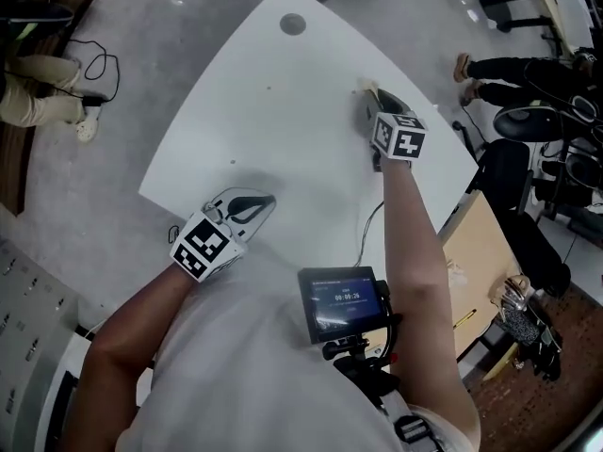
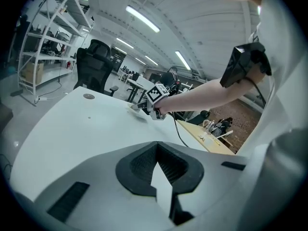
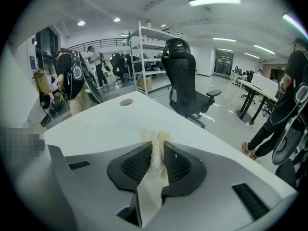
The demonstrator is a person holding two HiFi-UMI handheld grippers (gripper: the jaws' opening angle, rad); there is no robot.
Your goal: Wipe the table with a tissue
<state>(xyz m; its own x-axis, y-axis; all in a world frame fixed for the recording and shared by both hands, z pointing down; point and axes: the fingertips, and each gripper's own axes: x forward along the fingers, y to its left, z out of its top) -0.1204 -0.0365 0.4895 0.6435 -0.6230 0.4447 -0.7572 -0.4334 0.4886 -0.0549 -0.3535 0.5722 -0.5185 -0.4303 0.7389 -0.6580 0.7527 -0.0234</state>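
A crumpled off-white tissue [image 1: 366, 87] lies against the white table [image 1: 254, 111] near its far right edge. My right gripper [image 1: 370, 100] is shut on the tissue and points down at the tabletop. In the right gripper view the tissue [image 3: 154, 170] fills the slot between the black pads [image 3: 180, 166] and sticks out past the tips. My left gripper [image 1: 269, 199] rests low over the near left part of the table, shut with nothing in it. The left gripper view shows its pads [image 2: 140, 165] meeting at the tip, and the right gripper [image 2: 139, 106] farther across the table [image 2: 72, 124].
A round cable hole [image 1: 293, 24] sits at the table's far corner. A thin cable [image 1: 366, 238] crosses the near right of the table. A wooden desk [image 1: 482, 243] stands to the right. A black office chair [image 3: 185, 78] and a standing person [image 3: 293, 95] are beyond the far edge.
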